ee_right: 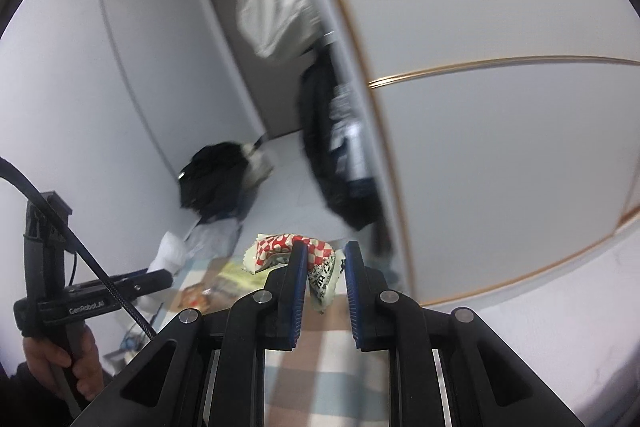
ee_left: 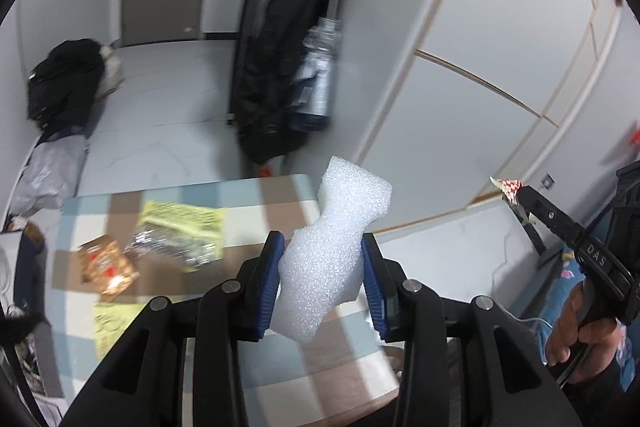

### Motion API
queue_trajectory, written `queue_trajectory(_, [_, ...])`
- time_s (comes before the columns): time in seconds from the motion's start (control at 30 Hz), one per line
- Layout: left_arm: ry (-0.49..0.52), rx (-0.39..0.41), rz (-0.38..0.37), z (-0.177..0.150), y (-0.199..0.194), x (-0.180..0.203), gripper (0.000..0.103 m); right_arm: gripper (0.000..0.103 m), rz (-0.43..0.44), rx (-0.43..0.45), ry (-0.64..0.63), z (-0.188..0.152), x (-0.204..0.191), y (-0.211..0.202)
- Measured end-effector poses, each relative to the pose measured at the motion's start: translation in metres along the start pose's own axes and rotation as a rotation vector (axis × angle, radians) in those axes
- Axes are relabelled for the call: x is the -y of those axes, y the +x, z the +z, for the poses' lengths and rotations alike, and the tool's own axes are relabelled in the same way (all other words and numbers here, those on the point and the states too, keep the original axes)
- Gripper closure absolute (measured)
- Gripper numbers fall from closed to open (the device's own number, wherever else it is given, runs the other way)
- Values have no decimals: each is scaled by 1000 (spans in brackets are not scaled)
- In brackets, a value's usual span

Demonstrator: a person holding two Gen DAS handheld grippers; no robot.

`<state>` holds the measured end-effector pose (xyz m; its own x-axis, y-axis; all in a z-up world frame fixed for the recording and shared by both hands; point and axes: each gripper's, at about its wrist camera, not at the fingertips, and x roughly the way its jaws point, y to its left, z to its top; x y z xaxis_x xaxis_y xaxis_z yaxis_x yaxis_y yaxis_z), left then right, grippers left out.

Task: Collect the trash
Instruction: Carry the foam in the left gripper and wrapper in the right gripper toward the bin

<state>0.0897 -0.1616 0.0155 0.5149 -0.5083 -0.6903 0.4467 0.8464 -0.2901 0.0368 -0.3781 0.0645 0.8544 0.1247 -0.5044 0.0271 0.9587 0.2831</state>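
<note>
My left gripper (ee_left: pixel 323 251) is shut on a white foam piece (ee_left: pixel 336 227), which stands up between the blue pads above the checked table (ee_left: pixel 168 299). My right gripper (ee_right: pixel 326 259) is shut on a crumpled red-and-white checked wrapper (ee_right: pixel 280 249) that sticks out to the left of the jaws. The same right gripper (ee_left: pixel 516 197) shows at the right of the left wrist view, in a hand (ee_left: pixel 576 331), with the wrapper (ee_left: pixel 508 185) at its tip. On the table lie a yellow packet (ee_left: pixel 184 219), a clear foil wrapper (ee_left: pixel 172 247) and a brown snack packet (ee_left: pixel 108 267).
A dark jacket (ee_left: pixel 264 83) and a plastic bottle (ee_left: pixel 320 67) hang by a white wardrobe (ee_left: pixel 480 67). A black bag (ee_left: pixel 64 83) and a white plastic bag (ee_left: pixel 48 175) sit on the floor at the left wall. A second yellow sheet (ee_left: pixel 108 323) lies near the table's left edge.
</note>
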Motion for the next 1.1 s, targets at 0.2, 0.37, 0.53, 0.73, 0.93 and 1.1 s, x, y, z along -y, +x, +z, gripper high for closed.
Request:
queue_trajectory(0.2, [69,-72,-91,7,36,46,70,85,-117,14,92,-3,68,-27])
queue_trajectory(0.37, [121,-152,-160,1,73,81,70,85,-189,-18,162,-21,114,-34])
queue_trajectory(0.53, [138,-242,-209,-11,114,103,70,85,-230,-64,236,-45,152,-30])
queue_trajectory(0.73, [145,-363,-233,-26,158,121,70,85,-265,-152,313,-83,184,-9])
queue_trajectory(0.93, [186,-479,-220,-42,204,141,70,85,-265,-260,386,-126,219,23])
queue_trajectory(1.1, [202,-574,-222,-53,236,153,70,85,-254,-319,421,-152,234,41])
